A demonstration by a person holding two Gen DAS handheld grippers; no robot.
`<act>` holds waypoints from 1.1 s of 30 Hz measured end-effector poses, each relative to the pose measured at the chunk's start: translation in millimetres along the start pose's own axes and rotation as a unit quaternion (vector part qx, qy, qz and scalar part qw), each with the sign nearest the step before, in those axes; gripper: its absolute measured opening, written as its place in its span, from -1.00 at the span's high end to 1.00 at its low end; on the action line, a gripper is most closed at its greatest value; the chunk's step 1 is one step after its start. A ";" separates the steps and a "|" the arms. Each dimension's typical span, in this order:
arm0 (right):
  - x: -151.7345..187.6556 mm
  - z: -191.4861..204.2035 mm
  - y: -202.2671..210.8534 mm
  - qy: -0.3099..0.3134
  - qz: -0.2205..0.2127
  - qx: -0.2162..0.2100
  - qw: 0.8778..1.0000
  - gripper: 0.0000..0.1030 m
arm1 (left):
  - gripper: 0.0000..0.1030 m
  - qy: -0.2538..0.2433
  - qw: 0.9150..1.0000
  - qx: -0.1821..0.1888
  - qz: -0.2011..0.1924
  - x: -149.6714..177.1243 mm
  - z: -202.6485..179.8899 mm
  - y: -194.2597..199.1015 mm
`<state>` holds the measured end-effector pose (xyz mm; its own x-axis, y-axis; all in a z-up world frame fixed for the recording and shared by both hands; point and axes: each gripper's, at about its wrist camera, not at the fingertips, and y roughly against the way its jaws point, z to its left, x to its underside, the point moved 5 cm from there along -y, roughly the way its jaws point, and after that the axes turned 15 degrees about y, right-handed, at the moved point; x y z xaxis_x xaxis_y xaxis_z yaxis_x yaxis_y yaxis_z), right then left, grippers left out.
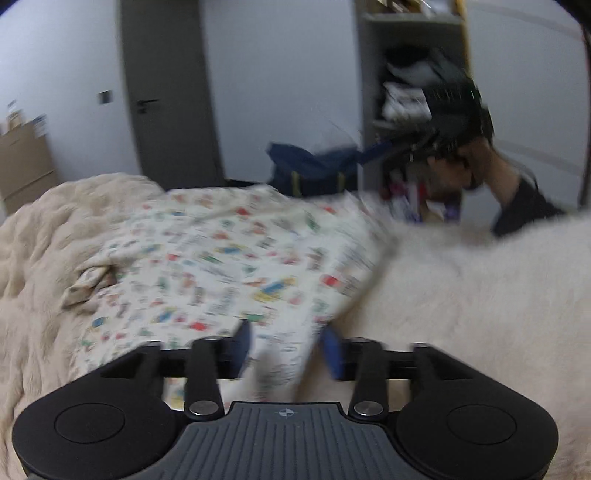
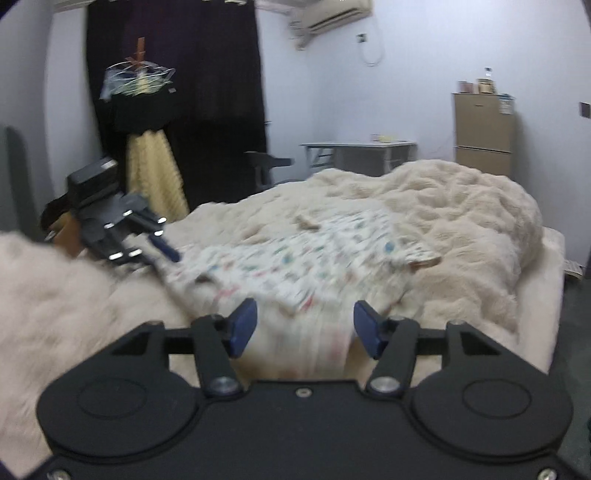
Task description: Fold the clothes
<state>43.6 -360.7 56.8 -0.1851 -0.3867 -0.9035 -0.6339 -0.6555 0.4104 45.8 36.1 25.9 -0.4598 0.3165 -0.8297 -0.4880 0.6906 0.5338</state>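
Printed garment point(image 1: 229, 258) lies spread on cream fleece blanket point(image 1: 480, 295) over bed, just ahead of both tools. Left hand-held gripper point(image 1: 286, 347) – jaws spread, blurred cloth edge between blue pads, apparently not pinched. Right hand-held gripper point(image 2: 304, 326) likewise spread over near hem – likely so a fold can be taken from two corners.

A bedroom in a home. A bed point(image 2: 546, 295) under a fluffy cream blanket point(image 2: 461, 206) fills the middle. Around it stand a grey door point(image 1: 170, 88), open shelves point(image 1: 402, 74) stuffed with clothes, a dark curtain point(image 2: 207, 92), a wall air conditioner point(image 2: 328, 14), a small desk point(image 2: 358, 151) and stacked cardboard boxes point(image 2: 484, 129).
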 end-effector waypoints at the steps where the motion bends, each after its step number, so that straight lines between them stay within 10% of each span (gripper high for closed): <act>1: -4.2 -8.9 -7.7 -0.011 0.004 0.006 1.000 -0.18 | -0.08 0.021 1.000 0.008 -0.002 -4.0 8.7 3.9; 7: -6.9 -70.2 -83.0 -0.116 0.047 0.056 0.991 -0.24 | -0.61 0.165 0.981 -0.079 -0.061 -46.8 96.5 4.4; 11: 11.6 -101.9 -125.9 -0.181 0.053 0.072 0.979 -0.26 | -0.64 0.317 0.927 -0.179 -0.087 -67.9 170.4 -42.7; 16: 35.0 -132.8 -162.9 -0.286 0.015 0.066 0.956 -0.34 | -0.51 0.501 0.857 -0.119 -0.034 -62.6 226.6 -126.4; 20: 51.6 -145.0 -184.3 -0.365 0.010 0.019 0.931 -0.03 | 0.19 0.487 0.857 -0.164 -0.030 -64.4 244.7 -160.8; 22: 52.5 -145.1 -189.9 -0.379 0.003 -0.013 0.925 0.85 | 0.77 0.482 0.861 -0.157 -0.037 -65.0 247.1 -162.1; 26: 35.6 -142.4 -174.6 -0.334 -0.027 0.020 0.942 0.92 | 0.88 0.396 0.899 -0.166 -0.084 -84.5 239.8 -134.0; 29: 11.7 -139.9 -148.9 -0.292 -0.068 0.052 0.953 0.95 | 0.88 0.262 0.924 -0.244 -0.135 -116.1 224.3 -92.7; 31: -3.4 -138.7 -132.4 -0.277 -0.104 0.062 0.953 1.00 | 0.88 0.119 0.918 -0.333 -0.178 -140.9 198.5 -61.8; 33: -17.1 -139.4 -115.2 -0.270 -0.149 0.065 0.949 1.00 | 0.88 0.011 0.888 -0.401 -0.224 -151.7 174.4 -36.7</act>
<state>224.4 -369.0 42.2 -0.3184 0.2159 -0.9230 -0.7990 -0.5851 0.1388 262.9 76.2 103.8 -0.0965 0.1089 -0.9894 -0.9931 0.0558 0.1030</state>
